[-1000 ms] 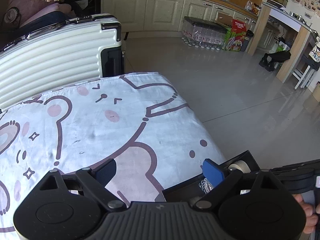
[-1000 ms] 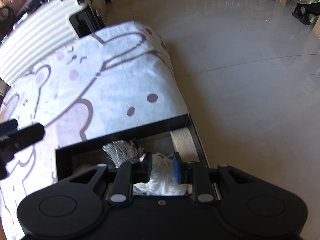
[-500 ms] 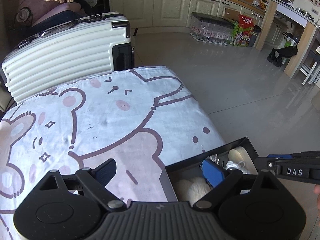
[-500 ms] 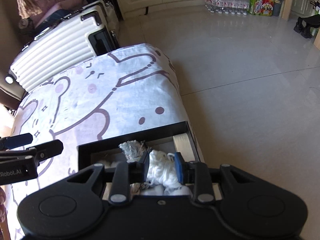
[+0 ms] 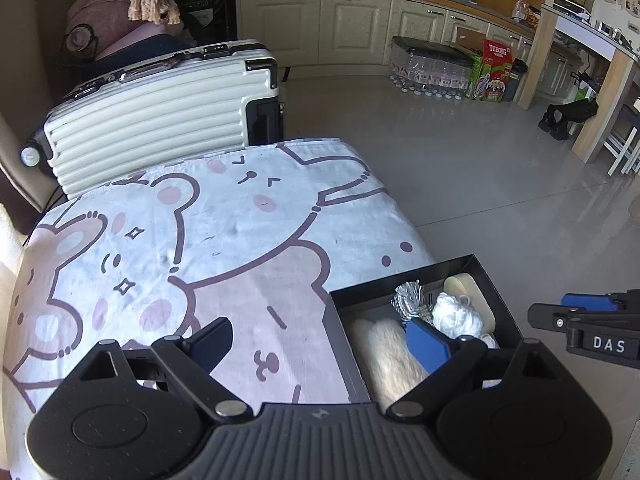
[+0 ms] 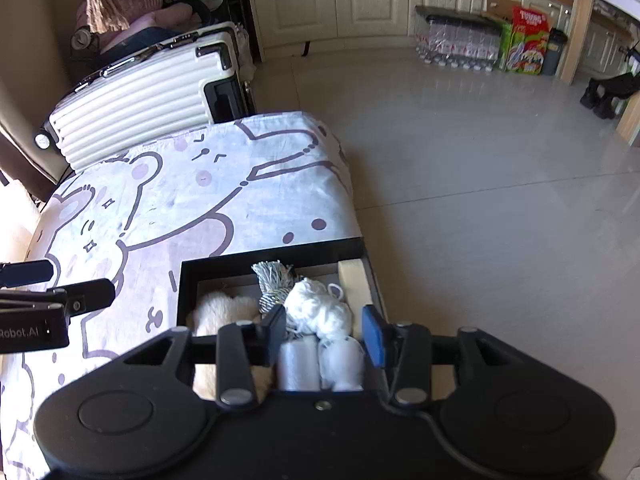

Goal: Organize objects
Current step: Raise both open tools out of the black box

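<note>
A black box (image 6: 272, 254) sits at the near right corner of the bear-print bed. In it lie a white yarn ball (image 6: 316, 308), a grey-white tassel (image 6: 272, 280), a cream fluffy piece (image 6: 218, 312), a cream block (image 6: 350, 280) and two white spools (image 6: 300, 364). My right gripper (image 6: 324, 330) hovers above the box. Its jaws are opening and the pads press on nothing. My left gripper (image 5: 320, 342) stands wide open over the box's left edge (image 5: 340, 320), with nothing held. The yarn ball (image 5: 456, 316) and the right gripper (image 5: 580, 320) also show in the left wrist view.
A white ribbed suitcase (image 5: 160, 120) stands behind the bed (image 5: 220, 240). Grey tiled floor (image 6: 480, 200) lies to the right. Kitchen cabinets (image 6: 360, 0) and a pack of bottles (image 6: 456, 40) stand at the far wall. The left gripper (image 6: 52, 288) reaches in from the left edge of the right wrist view.
Both grippers have drawn back and up, so more of the box and room shows. The right jaws, nearly together before, have parted. The left jaws stay wide.
</note>
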Tool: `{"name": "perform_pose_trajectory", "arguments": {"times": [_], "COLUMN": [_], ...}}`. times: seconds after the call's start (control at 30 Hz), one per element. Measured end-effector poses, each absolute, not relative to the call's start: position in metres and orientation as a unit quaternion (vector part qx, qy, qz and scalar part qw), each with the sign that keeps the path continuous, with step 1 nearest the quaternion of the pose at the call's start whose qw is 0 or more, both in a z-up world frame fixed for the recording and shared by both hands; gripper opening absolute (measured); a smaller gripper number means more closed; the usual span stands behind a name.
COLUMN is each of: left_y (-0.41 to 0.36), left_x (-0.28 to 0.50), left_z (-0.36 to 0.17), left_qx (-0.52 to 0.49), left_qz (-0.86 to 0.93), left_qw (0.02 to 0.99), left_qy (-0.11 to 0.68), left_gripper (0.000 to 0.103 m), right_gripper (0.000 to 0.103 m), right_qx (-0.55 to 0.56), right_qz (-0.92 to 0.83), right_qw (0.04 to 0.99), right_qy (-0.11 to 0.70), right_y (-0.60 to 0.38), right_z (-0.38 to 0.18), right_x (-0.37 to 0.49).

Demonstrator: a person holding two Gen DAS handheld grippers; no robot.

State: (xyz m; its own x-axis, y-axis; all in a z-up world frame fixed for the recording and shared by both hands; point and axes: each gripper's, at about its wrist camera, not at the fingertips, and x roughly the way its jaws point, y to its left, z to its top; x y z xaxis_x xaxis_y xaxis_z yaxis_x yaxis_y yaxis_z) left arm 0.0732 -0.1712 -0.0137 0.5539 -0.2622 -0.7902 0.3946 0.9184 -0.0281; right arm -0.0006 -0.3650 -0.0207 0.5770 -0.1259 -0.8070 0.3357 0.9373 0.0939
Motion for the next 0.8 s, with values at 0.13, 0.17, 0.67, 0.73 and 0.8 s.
{"name": "perform_pose_trajectory", "arguments": {"times": [0.13,0.17,0.67,0.73,0.8], "left_y": [-0.166,-0.164,-0.146,-0.146,-0.146], "left_x": [0.057,0.054,0.019,0.016,0.015], "left_z": [-0.008,-0.006,0.004,0.004,0.004], "left_qx": [0.072,0.075,0.065,0.064,0.062], "left_qz": [-0.181,-0.177,-0.137,-0.137,-0.137], "left_qw": [0.879,0.88,0.888,0.887,0.885], "left_qy": [0.435,0.434,0.434,0.437,0.441], "left_gripper": [0.095,0.095,0.103,0.103,0.103], "right_gripper": [0.052,0.054,0.088,0.094,0.098], "right_qx": [0.119,0.117,0.097,0.095,0.093], "right_qz": [-0.137,-0.138,-0.165,-0.168,-0.171], "right_qw": [0.885,0.886,0.891,0.889,0.887], "right_qy": [0.43,0.428,0.412,0.414,0.419], "right_y": [-0.364,-0.363,-0.352,-0.351,-0.35], "right_z": [-0.01,-0.008,0.013,0.013,0.013], "right_x": [-0.02,-0.024,-0.067,-0.069,-0.071]}}
